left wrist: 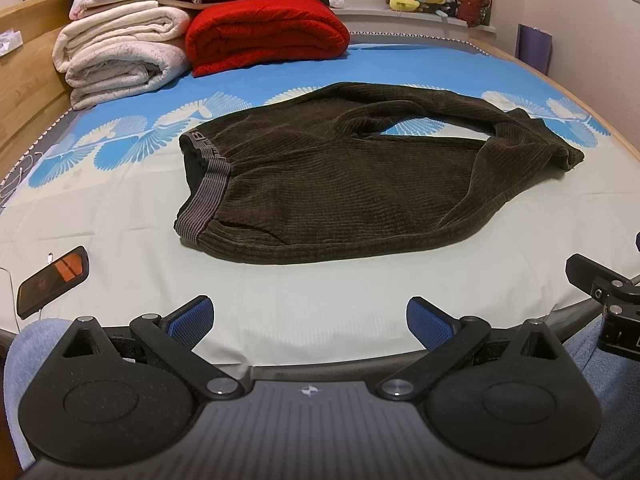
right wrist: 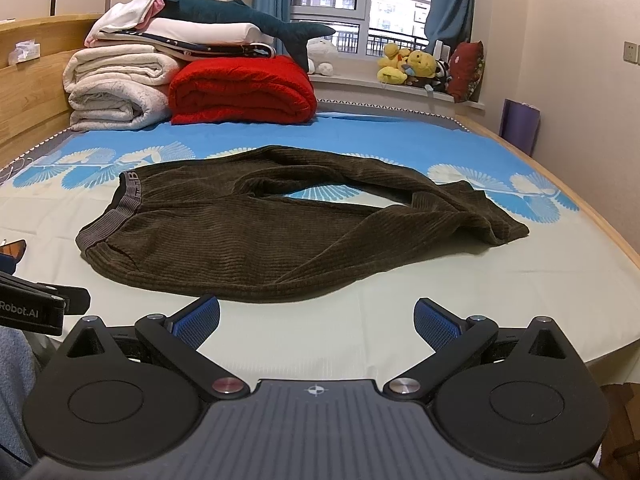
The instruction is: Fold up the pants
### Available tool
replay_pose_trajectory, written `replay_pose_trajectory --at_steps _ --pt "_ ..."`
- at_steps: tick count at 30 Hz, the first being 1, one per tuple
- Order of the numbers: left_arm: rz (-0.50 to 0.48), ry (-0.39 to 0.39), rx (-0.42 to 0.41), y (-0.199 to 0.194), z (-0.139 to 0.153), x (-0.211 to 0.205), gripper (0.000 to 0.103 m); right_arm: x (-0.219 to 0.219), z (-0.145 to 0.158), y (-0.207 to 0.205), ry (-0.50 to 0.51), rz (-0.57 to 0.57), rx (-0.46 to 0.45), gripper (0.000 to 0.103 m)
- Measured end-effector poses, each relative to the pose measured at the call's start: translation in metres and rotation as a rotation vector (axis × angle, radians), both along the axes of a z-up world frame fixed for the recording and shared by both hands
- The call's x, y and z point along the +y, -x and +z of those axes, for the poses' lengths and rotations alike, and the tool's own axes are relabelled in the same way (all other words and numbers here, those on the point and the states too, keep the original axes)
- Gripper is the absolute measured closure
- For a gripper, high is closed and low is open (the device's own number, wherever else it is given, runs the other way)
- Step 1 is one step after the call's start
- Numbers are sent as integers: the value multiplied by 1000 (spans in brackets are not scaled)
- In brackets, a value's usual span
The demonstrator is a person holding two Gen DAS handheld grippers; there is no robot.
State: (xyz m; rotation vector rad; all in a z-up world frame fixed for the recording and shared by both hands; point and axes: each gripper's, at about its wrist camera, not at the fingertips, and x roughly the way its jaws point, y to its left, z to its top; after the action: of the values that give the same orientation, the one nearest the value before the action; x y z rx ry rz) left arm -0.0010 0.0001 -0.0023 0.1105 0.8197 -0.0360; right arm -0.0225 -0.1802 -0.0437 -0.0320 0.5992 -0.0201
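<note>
Dark brown ribbed pants [left wrist: 340, 184] lie spread on the bed, grey striped waistband [left wrist: 208, 196] to the left, the legs bent round to the right with a gap between them. In the right wrist view the same pants [right wrist: 248, 240] lie ahead and slightly left. My left gripper [left wrist: 310, 326] hovers open over the near edge of the bed, short of the pants, nothing between its blue pads [left wrist: 192, 322]. My right gripper [right wrist: 318, 326] is open too, just short of the pants' near hem, holding nothing.
Folded white blankets [left wrist: 120, 56] and a red blanket [left wrist: 264, 32] are stacked at the bed's far left. A phone [left wrist: 52, 280] with a cable lies near the left edge. Stuffed toys [right wrist: 412, 66] sit on the windowsill. The wooden bed rim [right wrist: 624, 248] curves along the right.
</note>
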Motion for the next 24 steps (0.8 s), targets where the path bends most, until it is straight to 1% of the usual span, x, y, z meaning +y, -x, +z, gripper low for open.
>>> replay_pose_trajectory --at_steps 24 --pt "-4 -7 15 -5 -4 -4 0 1 0 -4 -5 5 12 1"
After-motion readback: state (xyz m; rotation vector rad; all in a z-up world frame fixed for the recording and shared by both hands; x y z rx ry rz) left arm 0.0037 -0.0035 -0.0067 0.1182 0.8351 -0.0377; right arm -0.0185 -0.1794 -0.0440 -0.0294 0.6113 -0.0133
